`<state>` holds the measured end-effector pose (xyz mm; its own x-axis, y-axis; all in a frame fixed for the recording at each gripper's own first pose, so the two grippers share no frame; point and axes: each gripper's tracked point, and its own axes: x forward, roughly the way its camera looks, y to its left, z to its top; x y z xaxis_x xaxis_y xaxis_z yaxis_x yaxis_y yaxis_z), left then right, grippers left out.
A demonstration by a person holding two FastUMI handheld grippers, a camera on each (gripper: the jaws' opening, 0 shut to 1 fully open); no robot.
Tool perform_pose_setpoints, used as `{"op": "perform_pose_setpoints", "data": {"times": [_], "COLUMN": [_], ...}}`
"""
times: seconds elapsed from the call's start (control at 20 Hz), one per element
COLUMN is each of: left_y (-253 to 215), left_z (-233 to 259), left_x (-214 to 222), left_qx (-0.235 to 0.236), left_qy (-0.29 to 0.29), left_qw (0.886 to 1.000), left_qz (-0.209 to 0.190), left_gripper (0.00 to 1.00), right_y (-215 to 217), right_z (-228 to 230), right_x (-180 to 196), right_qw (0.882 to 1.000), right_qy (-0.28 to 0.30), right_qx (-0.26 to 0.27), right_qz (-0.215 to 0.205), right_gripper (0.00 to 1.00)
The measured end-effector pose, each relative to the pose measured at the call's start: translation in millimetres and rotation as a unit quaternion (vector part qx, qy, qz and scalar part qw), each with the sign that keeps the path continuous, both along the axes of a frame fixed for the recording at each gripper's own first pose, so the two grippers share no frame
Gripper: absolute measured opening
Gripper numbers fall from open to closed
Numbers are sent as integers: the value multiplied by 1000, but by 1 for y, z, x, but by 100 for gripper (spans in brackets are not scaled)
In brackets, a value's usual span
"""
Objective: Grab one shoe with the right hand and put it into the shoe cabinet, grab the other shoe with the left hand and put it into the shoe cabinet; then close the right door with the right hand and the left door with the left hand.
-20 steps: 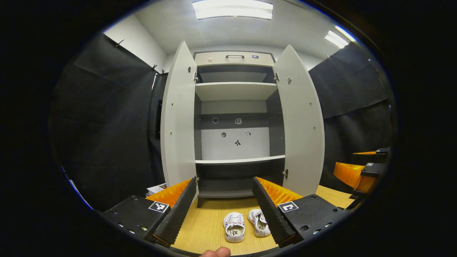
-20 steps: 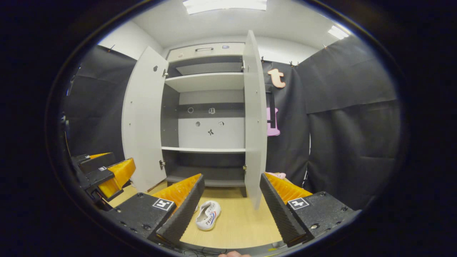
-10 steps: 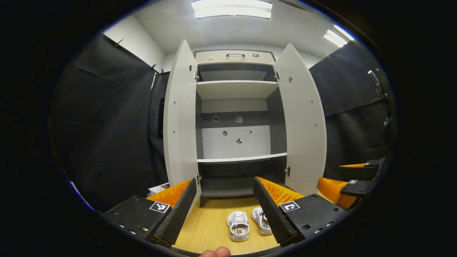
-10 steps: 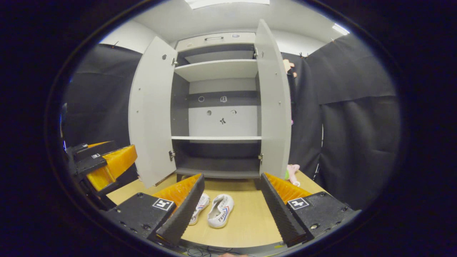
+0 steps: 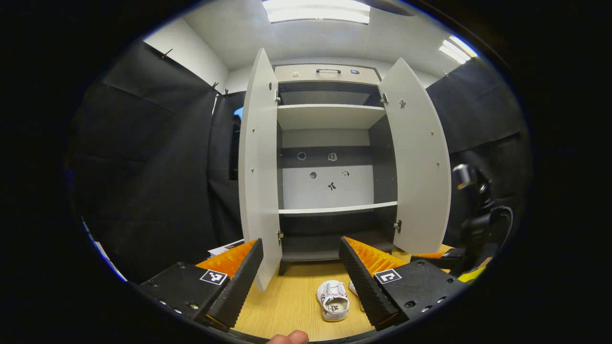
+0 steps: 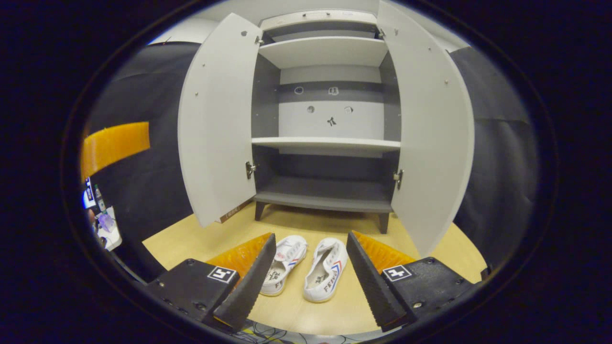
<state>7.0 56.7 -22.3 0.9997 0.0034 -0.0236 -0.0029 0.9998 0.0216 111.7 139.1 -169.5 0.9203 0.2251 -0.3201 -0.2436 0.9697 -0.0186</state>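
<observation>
1. The tall grey wooden shoe cabinet (image 6: pixel 330 124) stands at 12 o'clock in the right gripper view. Its left door (image 6: pixel 215 119) and right door (image 6: pixel 430 129) are swung wide, so I think shoes can go straight onto the dark bottom shelf (image 6: pixel 325 200).
2. The pale wooden floor (image 6: pixel 201 239) holds the shoes in front of the cabinet, near but not inside it.
3. The right gripper (image 6: pixel 311 282) is spread wide and holds nothing. It hangs above the shoes, likely to grab one.
4. The left gripper (image 5: pixel 301 282) is spread wide too, with nothing in it. It waits farther back.
5. The white canvas right shoe (image 6: pixel 327 270) lies at 6 o'clock between the fingers, just beside the white canvas left shoe (image 6: pixel 284 265).
6. Half a second ago the right gripper view looked higher. Now it has tipped down and come closer, so both shoes sit in the middle. The left gripper view has slid a little sideways.
</observation>
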Motion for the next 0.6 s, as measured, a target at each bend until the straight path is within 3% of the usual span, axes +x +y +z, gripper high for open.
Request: {"op": "perform_pose_setpoints", "data": {"times": [0.15,0.2,0.35,0.5,0.55,0.6], "left_y": [12,17,27,30,32,32], "left_z": [-6,-9,-11,-17,-19,-19], "left_x": [2,5,8,11,12,13], "left_qx": [-1,-2,-5,-10,-9,-7], "left_qy": [6,9,13,20,21,21], "left_qw": [1000,1000,1000,1000,1000,1000], "left_qz": [6,9,14,8,8,8], "left_gripper": [95,95,95,96,96,96], "right_y": [11,10,11,-4,-5,-6], "right_z": [-47,-61,-93,-119,-127,-133], "right_x": [21,27,44,64,69,73], "right_qw": [999,997,994,992,991,990], "right_qy": [54,71,106,123,132,141], "right_qx": [6,5,20,2,2,5], "right_qz": [1,-4,-9,-24,-28,-32], "right_gripper": [87,79,76,56,62,58]}}
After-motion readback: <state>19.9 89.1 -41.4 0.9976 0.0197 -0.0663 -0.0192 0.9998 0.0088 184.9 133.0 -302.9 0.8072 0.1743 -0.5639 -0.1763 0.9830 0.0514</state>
